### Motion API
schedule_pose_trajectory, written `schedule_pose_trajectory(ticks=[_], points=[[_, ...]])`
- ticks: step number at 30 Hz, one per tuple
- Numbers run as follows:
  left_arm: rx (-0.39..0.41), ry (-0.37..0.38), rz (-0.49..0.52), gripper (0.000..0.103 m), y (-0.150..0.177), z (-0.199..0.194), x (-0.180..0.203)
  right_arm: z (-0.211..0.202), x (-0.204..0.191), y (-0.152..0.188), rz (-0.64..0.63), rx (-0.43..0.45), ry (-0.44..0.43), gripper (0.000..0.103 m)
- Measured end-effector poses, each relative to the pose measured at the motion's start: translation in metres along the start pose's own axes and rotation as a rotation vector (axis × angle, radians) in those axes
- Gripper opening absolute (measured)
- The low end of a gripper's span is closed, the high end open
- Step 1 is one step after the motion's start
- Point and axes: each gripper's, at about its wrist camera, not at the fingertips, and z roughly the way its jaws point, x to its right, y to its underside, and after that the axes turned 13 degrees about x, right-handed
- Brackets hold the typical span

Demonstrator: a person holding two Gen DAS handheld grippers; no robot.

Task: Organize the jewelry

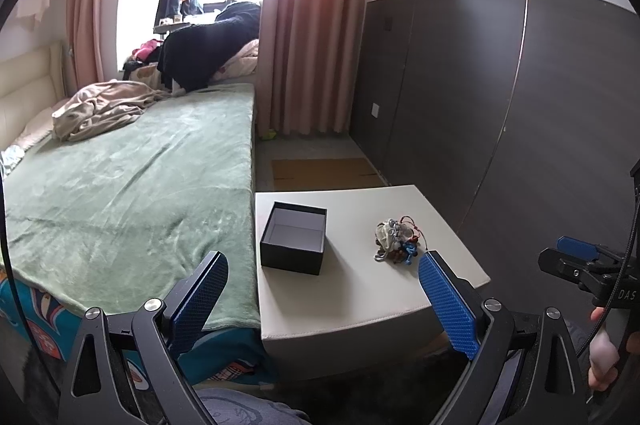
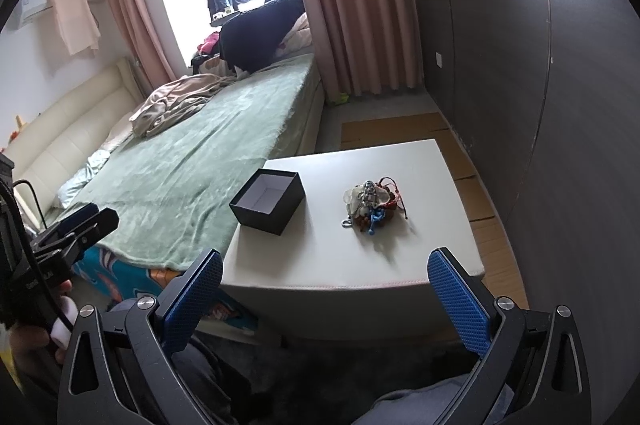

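A tangled heap of jewelry (image 1: 396, 239) (image 2: 370, 203), with beads, a metal chain, red cord and a blue piece, lies on a white table (image 1: 360, 289) (image 2: 420, 249). To its left stands an open black box (image 1: 294, 237) (image 2: 267, 203) with a pale, empty inside. My left gripper (image 1: 324, 265) is open, held in front of the table's near edge, with nothing between its blue pads. My right gripper (image 2: 328, 265) is open too, at the near edge, short of the heap. Each gripper also shows at the edge of the other's view.
A bed (image 1: 128, 185) (image 2: 200, 161) with a green blanket runs along the table's left side. A dark panelled wall (image 1: 500, 97) (image 2: 540, 85) stands to the right, with cardboard (image 1: 324, 173) on the floor behind the table. A person's hand (image 1: 602, 349) holds the right gripper.
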Motion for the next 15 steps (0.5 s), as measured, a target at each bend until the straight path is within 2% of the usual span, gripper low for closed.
schedule_pose_trajectory(ticks=[9, 15], points=[[-0.011, 0.004, 0.013, 0.096, -0.004, 0.003, -0.004, 0.001, -0.001, -0.002, 0.007, -0.004, -0.007, 0.103], [-0.029, 0.024, 0.022, 0.096, -0.015, 0.022, 0.004, 0.012, 0.011, -0.01, 0.015, -0.002, 0.0, 0.103]])
